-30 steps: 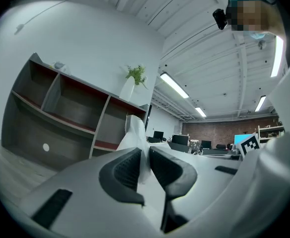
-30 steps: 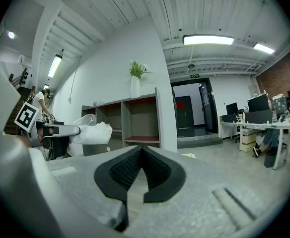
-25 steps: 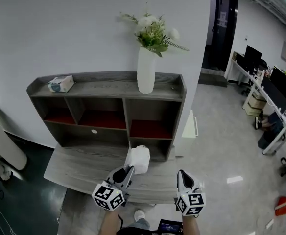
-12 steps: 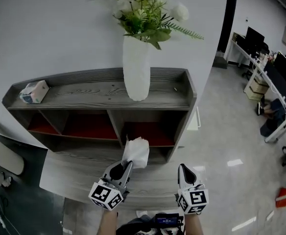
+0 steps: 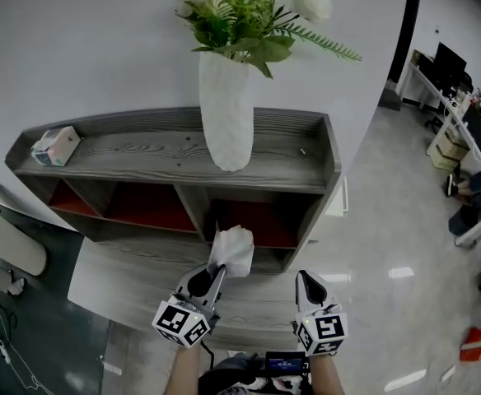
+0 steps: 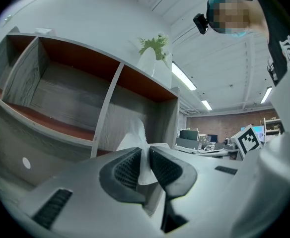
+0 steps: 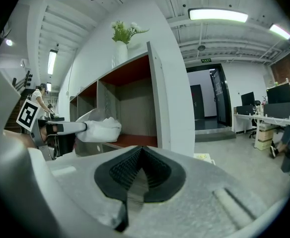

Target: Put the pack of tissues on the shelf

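Hanging pinched by its edge in the left tongs [image 5: 214,275], whose jaws were closed onto it, the pack of tissues [image 5: 233,250] was just in front of the shelf's [image 5: 142,156] lower right compartment. Beside it, the right tongs [image 5: 305,281] were closed and empty. A white vase [image 5: 226,113] of flowers stood on the shelf top, and a tissue box [image 5: 56,146] lay at its left end.

Bright, even light falls from long white ceiling strip lamps [image 7: 217,15], which leave pale glare patches on the glossy grey floor [image 5: 401,272]. The compartments of the grey wooden shelf unit [image 5: 142,151] lie in shade. Both gripper views bulge strongly, darken at their round edges, and blur in the nearest foreground.
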Demonstrator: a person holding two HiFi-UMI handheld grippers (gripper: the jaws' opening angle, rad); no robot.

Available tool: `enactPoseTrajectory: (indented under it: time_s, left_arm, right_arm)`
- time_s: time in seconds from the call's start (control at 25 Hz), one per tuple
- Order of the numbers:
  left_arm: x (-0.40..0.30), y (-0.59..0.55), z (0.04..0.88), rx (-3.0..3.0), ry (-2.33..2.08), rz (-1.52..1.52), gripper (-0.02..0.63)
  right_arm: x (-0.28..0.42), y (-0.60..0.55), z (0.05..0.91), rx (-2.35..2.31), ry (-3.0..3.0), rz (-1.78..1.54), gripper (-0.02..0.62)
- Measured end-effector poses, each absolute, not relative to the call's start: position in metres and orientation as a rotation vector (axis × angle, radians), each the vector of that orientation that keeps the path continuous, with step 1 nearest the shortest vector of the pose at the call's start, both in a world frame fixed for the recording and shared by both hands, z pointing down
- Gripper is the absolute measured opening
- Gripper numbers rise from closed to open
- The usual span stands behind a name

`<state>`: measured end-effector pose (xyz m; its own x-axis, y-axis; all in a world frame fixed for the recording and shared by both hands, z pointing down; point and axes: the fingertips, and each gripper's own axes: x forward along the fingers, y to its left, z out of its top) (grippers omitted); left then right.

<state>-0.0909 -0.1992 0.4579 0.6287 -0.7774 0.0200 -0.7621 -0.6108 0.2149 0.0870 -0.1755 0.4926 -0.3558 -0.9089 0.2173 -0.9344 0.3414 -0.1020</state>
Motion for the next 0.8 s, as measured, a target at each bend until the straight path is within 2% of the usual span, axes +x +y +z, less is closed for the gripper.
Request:
enactPoseTrajectory:
  time_s: [0.8]
  left_arm:
    - [-0.071,-0.212,0.481,2.601,-1.268,-0.064,0.048]
  right_arm:
    - [0.105,-0.192,0.51,1.673,-2.463,0.374,0.004]
